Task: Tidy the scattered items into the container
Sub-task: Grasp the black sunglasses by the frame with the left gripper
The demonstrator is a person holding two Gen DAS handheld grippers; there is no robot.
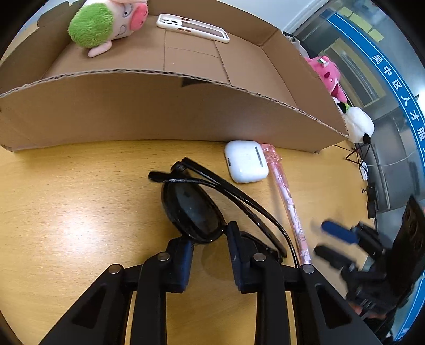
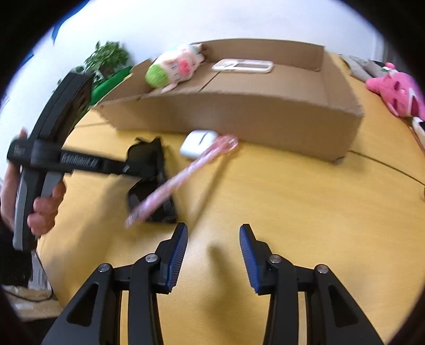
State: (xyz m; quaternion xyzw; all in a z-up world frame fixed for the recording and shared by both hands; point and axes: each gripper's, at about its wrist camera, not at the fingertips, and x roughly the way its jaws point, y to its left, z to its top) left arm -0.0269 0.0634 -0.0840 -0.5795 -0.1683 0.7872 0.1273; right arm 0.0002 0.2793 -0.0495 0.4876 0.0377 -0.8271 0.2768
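Note:
Black sunglasses (image 1: pixel 191 204) (image 2: pixel 151 196) lie folded on the yellow table in front of the cardboard box (image 1: pixel 159 106) (image 2: pixel 239 114). My left gripper (image 1: pixel 209 236) has its pads against the near lens rim, shut on the sunglasses. A white earbud case (image 1: pixel 245 162) (image 2: pixel 198 143) and a pink pen (image 1: pixel 289 207) (image 2: pixel 180 180) lie just right of them. My right gripper (image 2: pixel 213 233) (image 1: pixel 334 244) hovers open over bare table, right of the pen, with nothing between its fingers. Inside the box are a pig plush with a green end (image 1: pixel 103 24) (image 2: pixel 170 69) and a white phone case (image 1: pixel 192 26) (image 2: pixel 243 65).
A pink plush (image 1: pixel 329 74) (image 2: pixel 395 93) and a white plush (image 1: pixel 357 124) sit outside the box at its right end. A hand (image 2: pixel 42 209) holds the left gripper's handle. Cables hang off the table's right edge. A potted plant (image 2: pixel 106 58) stands beyond the table.

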